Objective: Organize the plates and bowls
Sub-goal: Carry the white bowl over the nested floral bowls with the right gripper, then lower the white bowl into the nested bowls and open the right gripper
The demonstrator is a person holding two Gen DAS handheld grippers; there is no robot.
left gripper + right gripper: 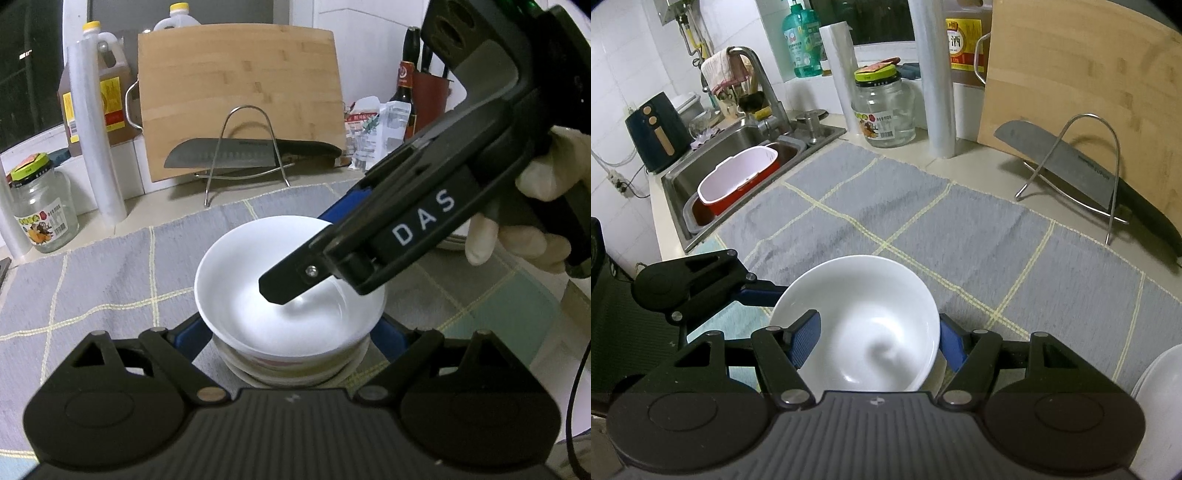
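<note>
From the left wrist: looks down on a white bowl (258, 269) nested atop a lower stack (291, 363) of crockery, on a grey checked cloth (92, 280) spread over the worktop (166, 195). Shows the right tongs (310, 251), held by a gloved hand (524, 206), reaching in from the upper right and pinched tight on the bowl's wall, one finger inside, the other outside. Shows the left tongs (291, 334) at a middling width, blue pads flanking the lower stack; cannot tell whether pressing on it, the contact being hidden under the bowl's rim. Beyond, takes in a knife (229, 153) propped before a bamboo cutting board (236, 74), and a glass jar (40, 214) at left. From the right wrist: confirms the pinch, one blue pad inside the bowl, one outside its right wall; catches one finger of the left tongs reaching under the bowl from the left, a sink (683, 177) at far left, and a white plate (1160, 406) at the right edge. Risks, as judgement only: a one-sided pinch on glazed ware likely to slip, or to let the bowl tilt, if lifted quickly; may drag the stack beneath along if nested tight and not braced; could chip rims if set down hard or off-centre; could strike the plate at right on a careless swing.
</note>
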